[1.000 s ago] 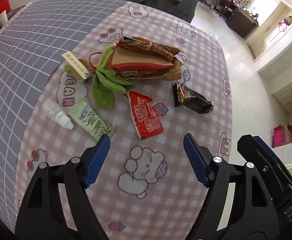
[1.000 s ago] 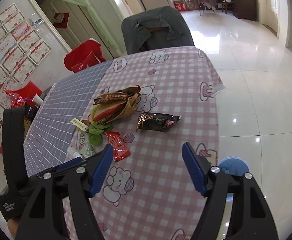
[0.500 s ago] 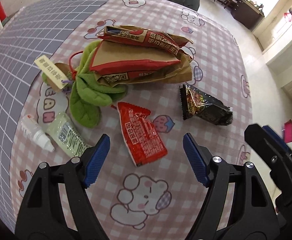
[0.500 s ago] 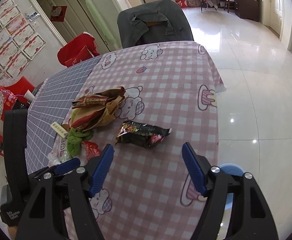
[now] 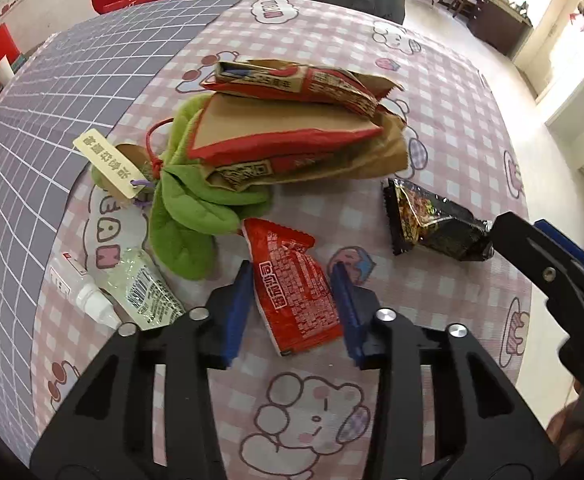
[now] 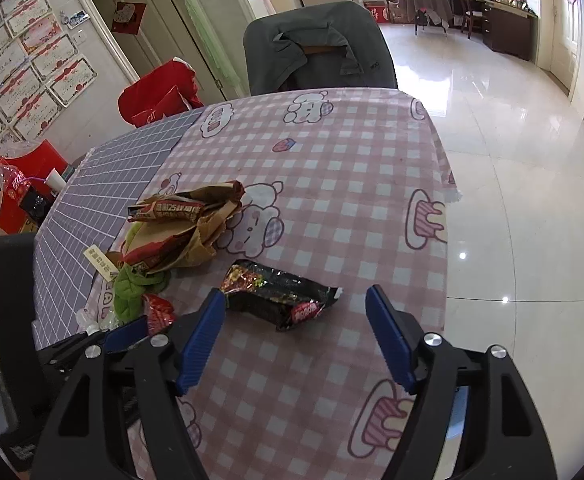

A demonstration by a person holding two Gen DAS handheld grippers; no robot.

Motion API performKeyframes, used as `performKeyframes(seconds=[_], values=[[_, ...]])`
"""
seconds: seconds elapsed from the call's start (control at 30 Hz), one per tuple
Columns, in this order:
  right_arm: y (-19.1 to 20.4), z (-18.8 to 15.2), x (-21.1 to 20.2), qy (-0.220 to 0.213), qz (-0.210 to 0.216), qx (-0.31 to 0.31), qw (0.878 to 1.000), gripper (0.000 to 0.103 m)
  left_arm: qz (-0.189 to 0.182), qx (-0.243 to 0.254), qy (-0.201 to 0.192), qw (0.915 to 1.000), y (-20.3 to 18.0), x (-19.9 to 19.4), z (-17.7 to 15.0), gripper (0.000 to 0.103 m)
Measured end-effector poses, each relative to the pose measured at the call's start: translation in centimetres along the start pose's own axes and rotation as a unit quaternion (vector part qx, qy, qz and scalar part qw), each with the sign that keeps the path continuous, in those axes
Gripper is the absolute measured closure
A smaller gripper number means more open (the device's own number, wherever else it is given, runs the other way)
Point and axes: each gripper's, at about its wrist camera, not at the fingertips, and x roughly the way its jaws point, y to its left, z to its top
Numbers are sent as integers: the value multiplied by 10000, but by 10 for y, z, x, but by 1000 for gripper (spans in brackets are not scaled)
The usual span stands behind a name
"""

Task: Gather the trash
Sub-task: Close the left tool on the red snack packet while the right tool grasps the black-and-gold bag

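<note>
A flat red snack wrapper (image 5: 287, 256) lies on the pink checked tablecloth (image 5: 444, 92). My left gripper (image 5: 292, 280) is straddling it, jaws closing, with a blue pad at each long edge; the wrapper still looks flat and uncrushed. A black foil snack wrapper (image 6: 275, 296) lies on the cloth just ahead of my right gripper (image 6: 295, 296), which is open, its left pad close to the wrapper's end. The left wrist view has the black wrapper (image 5: 432, 224) to the right, beside the right gripper's body (image 5: 552, 276).
Behind the red wrapper are a pile of brown and red paper bags (image 5: 292, 132), a green plush leaf (image 5: 183, 216) with a tag, a small white bottle (image 5: 87, 296) and a clear sachet (image 5: 143, 292). A jacket-draped chair (image 6: 316, 52) stands at the far side. The table edge (image 6: 444, 240) drops off at right.
The left gripper came down over the red wrapper and its jaws narrowed sharply around it. The right gripper came closer to the black wrapper, still wide.
</note>
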Motion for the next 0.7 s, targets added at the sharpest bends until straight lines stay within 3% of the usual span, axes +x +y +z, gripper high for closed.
performKeyframes(seconds=[0.3, 0.7], values=[[2, 2, 21, 143, 119, -162, 9997, 31, -386, -538, 43, 9978, 17, -6, -3, 70], [9, 4, 43, 319, 362, -457, 9978, 28, -525, -967, -120, 9939, 35, -23, 0, 71]])
